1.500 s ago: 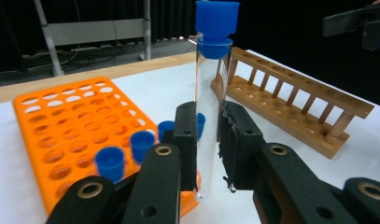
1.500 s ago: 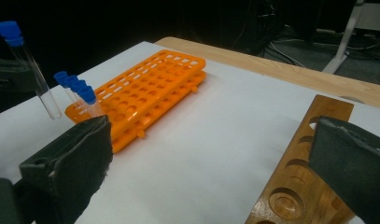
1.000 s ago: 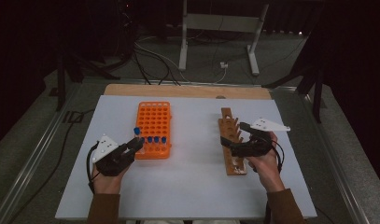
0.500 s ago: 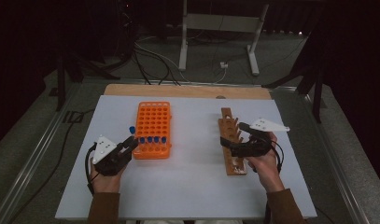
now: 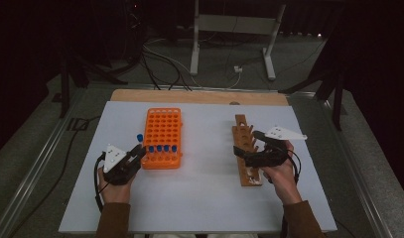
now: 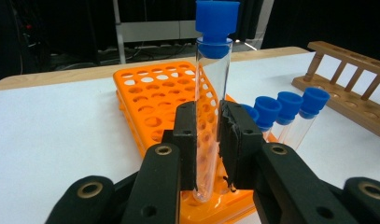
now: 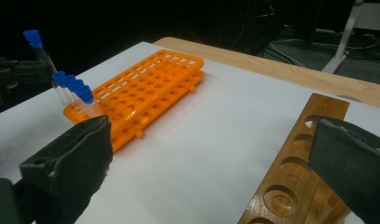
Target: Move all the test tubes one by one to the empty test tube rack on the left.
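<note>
Left claw (image 6: 208, 140) grips a blue-capped test tube (image 6: 211, 93) upright at the orange rack's (image 5: 162, 134) near-left corner, its foot at a rack hole. Right claw (image 7: 211, 163) gapes empty over the wooden rack (image 5: 246, 148), right side of the surface (image 5: 199, 198). Looks like a transfer: next, lift clear and carry across.

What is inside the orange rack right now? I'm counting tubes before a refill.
The orange rack holds four blue-capped tubes in its near row; the other holes look empty. A fifth tube is gripped in the left claw, its tip at the rack's corner, partly hidden.
</note>
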`<state>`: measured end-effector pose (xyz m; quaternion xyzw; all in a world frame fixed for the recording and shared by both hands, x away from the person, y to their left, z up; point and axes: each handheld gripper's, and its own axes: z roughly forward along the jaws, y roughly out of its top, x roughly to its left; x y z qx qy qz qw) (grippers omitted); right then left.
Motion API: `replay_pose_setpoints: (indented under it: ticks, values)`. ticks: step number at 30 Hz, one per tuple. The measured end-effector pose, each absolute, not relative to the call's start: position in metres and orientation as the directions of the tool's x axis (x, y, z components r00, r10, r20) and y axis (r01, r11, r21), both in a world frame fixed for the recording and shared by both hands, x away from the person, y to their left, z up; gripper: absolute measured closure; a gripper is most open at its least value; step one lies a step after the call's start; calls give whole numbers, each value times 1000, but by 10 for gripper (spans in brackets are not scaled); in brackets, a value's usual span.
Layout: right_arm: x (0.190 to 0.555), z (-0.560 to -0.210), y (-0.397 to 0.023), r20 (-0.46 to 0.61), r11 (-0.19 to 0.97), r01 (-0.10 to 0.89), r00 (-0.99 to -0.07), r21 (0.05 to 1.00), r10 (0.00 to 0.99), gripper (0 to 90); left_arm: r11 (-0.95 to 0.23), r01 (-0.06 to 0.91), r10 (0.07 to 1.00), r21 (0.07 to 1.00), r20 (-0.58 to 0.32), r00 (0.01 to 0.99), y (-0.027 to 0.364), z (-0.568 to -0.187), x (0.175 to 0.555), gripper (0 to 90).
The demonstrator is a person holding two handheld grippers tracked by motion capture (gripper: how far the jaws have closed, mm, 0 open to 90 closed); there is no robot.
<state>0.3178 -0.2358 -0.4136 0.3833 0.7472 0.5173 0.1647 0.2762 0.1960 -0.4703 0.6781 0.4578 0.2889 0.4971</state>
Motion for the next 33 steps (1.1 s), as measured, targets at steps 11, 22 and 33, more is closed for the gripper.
replay_pose_setpoints:
  ticks: [11, 22, 33]
  values:
    - [317, -415, -235, 149, 175, 404, -653, 898, 743, 0, -78, 347, 913, 935, -73, 401, 196, -478, 280, 781]
    - [316, -414, -235, 148, 176, 402, -655, 899, 741, 0, -152, 397, 914, 905, -24, 404, 192, -492, 283, 781]
    - [317, -416, -236, 150, 177, 406, -654, 896, 742, 0, -192, 438, 914, 878, -2, 405, 189, -496, 284, 785]
